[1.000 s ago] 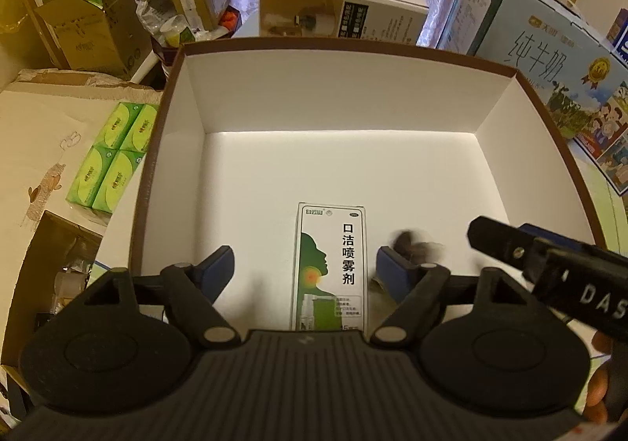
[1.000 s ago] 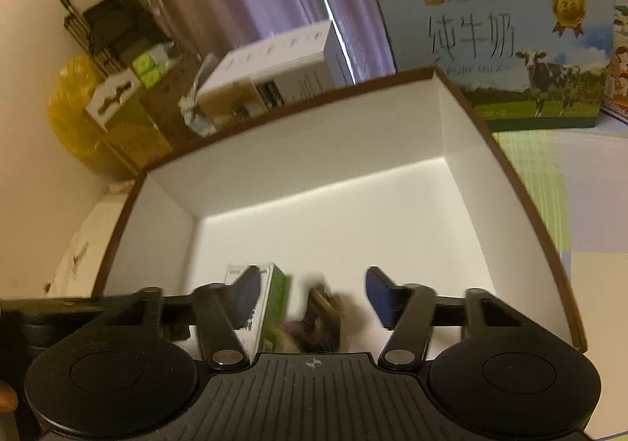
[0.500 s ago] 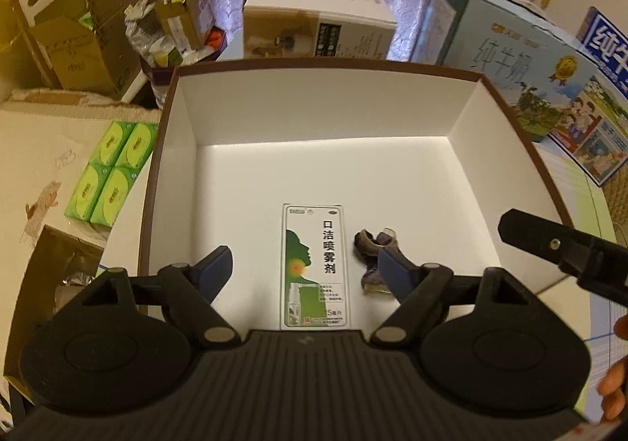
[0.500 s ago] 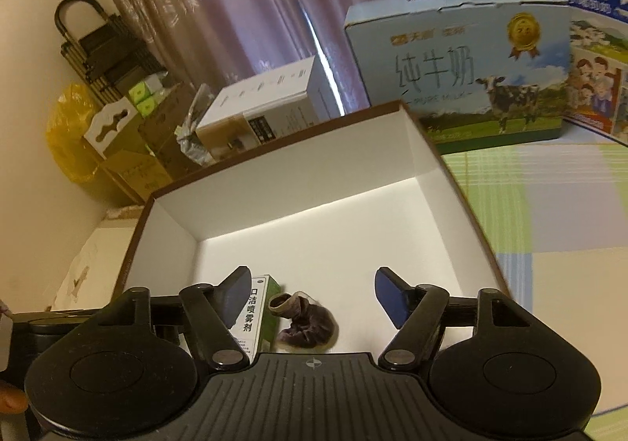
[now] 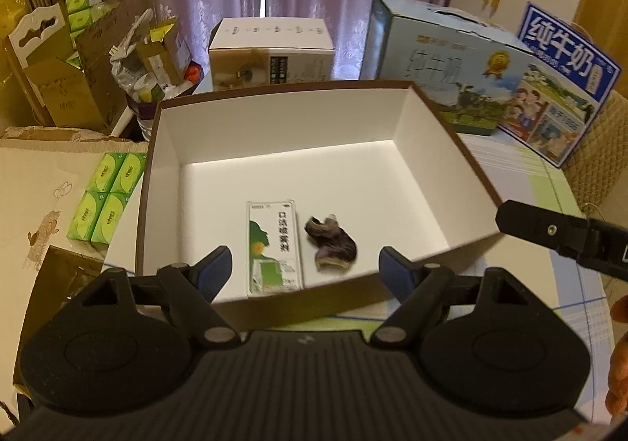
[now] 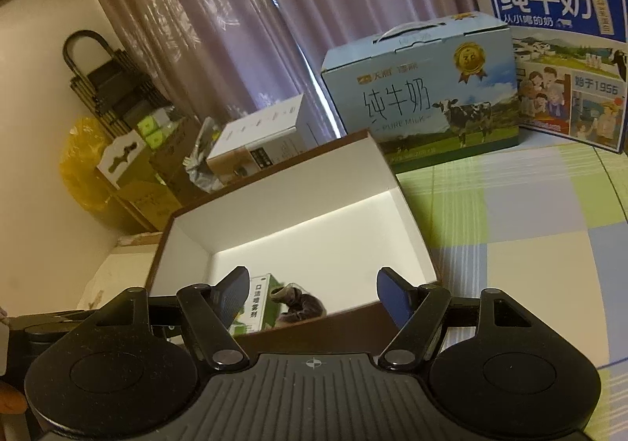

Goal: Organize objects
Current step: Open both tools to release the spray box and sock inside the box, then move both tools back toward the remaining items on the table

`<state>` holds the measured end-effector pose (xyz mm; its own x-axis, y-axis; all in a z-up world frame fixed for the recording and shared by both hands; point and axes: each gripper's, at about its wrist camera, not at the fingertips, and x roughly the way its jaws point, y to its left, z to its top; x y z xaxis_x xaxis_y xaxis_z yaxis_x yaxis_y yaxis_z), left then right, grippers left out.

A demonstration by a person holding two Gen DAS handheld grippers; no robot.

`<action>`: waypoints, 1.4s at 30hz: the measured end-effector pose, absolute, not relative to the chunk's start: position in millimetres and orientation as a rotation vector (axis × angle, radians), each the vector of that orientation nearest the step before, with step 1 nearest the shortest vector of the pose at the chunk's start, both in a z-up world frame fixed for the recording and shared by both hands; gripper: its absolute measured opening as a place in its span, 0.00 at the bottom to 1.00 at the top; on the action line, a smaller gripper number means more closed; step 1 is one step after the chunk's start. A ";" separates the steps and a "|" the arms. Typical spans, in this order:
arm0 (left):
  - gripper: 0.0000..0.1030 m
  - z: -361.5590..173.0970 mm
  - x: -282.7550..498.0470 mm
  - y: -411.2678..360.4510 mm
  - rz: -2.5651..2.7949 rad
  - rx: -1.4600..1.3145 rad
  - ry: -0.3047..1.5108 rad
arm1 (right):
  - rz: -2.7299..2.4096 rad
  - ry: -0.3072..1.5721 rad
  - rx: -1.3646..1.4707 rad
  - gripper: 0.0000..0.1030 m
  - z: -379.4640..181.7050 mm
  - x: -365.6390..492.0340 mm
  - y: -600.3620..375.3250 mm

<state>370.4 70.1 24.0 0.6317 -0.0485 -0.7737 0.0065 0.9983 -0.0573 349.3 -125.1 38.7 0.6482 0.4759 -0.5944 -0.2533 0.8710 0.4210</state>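
both fingers (image 5: 304, 270) withdrawn; hair tie (image 5: 331, 246) beyond them.

Spray carton (image 5: 274, 245) and crumpled object (image 5: 331, 246) side by side in open box (image 5: 451, 127), milk cartons (image 5: 451, 68) behind

Open box (image 5: 439, 119): matt white card, brown rim; spray carton (image 5: 274, 245): glossy printed card; table (image 6: 530, 213): checked cloth; curtain (image 6: 235, 29): sheer fabric

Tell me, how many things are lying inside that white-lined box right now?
2. A green-and-white spray carton lies flat near the front of the box, and a small dark purple object sits just to its right. Nothing else shows inside.
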 end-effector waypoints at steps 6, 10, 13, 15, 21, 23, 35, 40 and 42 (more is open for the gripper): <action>0.78 29.2 335.6 55.8 -0.027 -0.047 0.880 | 0.450 0.760 0.292 0.67 47.4 321.7 -143.3; 0.78 27.7 308.4 47.7 -0.023 -0.049 0.886 | 0.475 0.755 0.275 0.67 48.9 300.8 -158.4; 0.78 24.6 289.3 44.0 -0.019 -0.058 0.898 | 0.479 0.752 0.256 0.67 47.8 285.1 -170.8; 0.78 22.6 277.0 42.2 -0.017 -0.061 0.902 | 0.478 0.756 0.250 0.67 46.4 276.0 -179.1; 0.78 16.9 245.2 36.1 -0.002 -0.062 0.920 | 0.482 0.776 0.225 0.67 38.2 252.0 -200.2; 0.78 14.0 236.4 35.1 0.005 -0.063 0.930 | 0.484 0.785 0.213 0.67 34.0 245.1 -205.5; 0.78 -15.6 201.1 29.6 0.025 -0.087 1.002 | 0.487 0.883 0.190 0.67 -3.9 221.3 -227.9; 0.78 -28.1 194.9 32.8 0.042 -0.107 1.034 | 0.480 0.906 0.171 0.67 -14.2 217.1 -233.0; 0.78 -32.9 193.9 34.2 0.052 -0.111 1.042 | 0.472 0.913 0.160 0.67 -17.4 216.1 -235.0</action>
<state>193.9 34.2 -32.9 0.5038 -0.0095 -0.8638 -0.0955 0.9932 -0.0667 216.1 -235.0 -17.4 0.5175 0.4583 -0.7226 -0.3248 0.8865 0.3296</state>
